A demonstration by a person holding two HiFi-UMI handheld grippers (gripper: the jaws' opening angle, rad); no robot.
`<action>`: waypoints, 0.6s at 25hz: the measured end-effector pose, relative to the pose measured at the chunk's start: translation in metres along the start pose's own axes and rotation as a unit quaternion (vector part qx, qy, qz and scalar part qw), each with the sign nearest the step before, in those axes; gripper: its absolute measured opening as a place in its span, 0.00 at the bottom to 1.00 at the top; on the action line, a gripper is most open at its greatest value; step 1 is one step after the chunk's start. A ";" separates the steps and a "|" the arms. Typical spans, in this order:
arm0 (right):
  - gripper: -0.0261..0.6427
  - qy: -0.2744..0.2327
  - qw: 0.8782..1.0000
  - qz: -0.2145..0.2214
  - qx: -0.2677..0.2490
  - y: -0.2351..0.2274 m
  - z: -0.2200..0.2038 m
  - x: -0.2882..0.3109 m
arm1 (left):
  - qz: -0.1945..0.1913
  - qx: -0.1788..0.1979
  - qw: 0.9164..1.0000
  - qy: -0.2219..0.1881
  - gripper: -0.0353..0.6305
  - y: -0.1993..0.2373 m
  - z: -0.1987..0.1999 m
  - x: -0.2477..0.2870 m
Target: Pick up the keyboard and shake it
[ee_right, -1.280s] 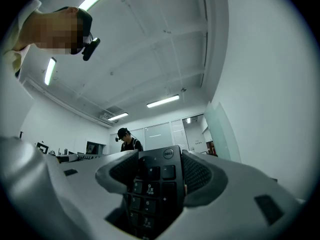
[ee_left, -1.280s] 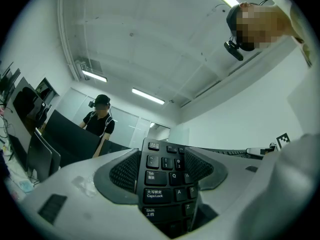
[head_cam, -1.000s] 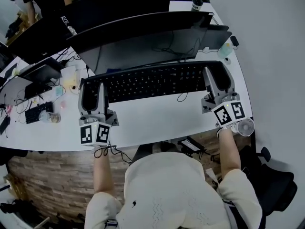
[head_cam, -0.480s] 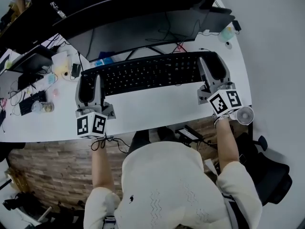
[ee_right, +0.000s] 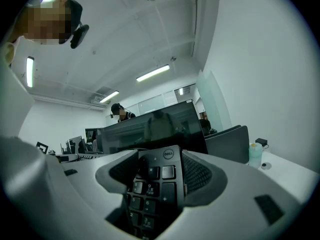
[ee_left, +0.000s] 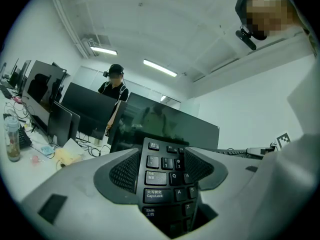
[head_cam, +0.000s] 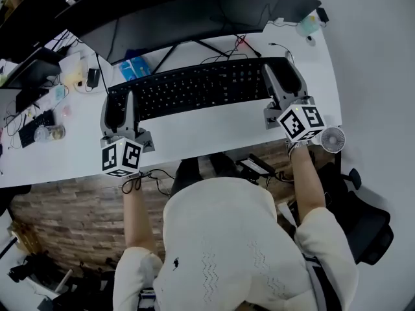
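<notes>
While the white worktop (head_cam: pixel 214 138) spreads wide beneath a dark monitor (head_cam: pixel 194 18), the black Dell keyboard (head_cam: pixel 194 88) stretches lengthwise in front of that screen, gripped at both ends. On its Tab and Caps Lock end the left tongs (head_cam: pixel 120 105) are clamped, and the right tongs (head_cam: pixel 282 83) clamp its number-pad end. Just beside the right tongs stands a small white fan (head_cam: pixel 332 139).

A white counter (head_cam: pixel 214 144) curves through the room. On its far side stands a wide dark monitor (head_cam: pixel 194 15). Right of the counter rises a plain grey wall (head_cam: pixel 379 63). Below the counter's near edge the floor (head_cam: pixel 58 219) shows a brown brick-like pattern, and a black office chair (head_cam: pixel 366 229) sits at the counter's right end. Above the counter, strip lights (ee_left: pixel 160 68) glow on a white ceiling (ee_left: pixel 165 24).
</notes>
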State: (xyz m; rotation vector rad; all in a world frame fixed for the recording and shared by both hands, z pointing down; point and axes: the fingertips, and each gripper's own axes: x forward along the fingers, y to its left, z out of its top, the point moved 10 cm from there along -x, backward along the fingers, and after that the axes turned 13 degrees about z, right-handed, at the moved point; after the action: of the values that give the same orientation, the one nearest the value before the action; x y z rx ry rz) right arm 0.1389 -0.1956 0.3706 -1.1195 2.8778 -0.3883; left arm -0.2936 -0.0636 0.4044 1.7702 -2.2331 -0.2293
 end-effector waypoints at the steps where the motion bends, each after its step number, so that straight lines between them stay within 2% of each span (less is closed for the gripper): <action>1: 0.42 0.004 1.000 0.000 0.002 0.000 -0.004 -0.001 | 0.001 0.000 1.000 0.005 0.46 0.001 -0.003 -0.002; 15: 0.43 0.064 0.997 -0.013 0.041 -0.006 -0.057 -0.007 | 0.022 -0.003 0.997 0.076 0.46 0.015 -0.051 -0.013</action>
State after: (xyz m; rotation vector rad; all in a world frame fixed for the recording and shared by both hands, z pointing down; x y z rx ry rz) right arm 0.1419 -0.1824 0.4267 -1.1613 2.9263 -0.5935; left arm -0.2885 -0.0446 0.4554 1.6748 -2.1582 -0.0885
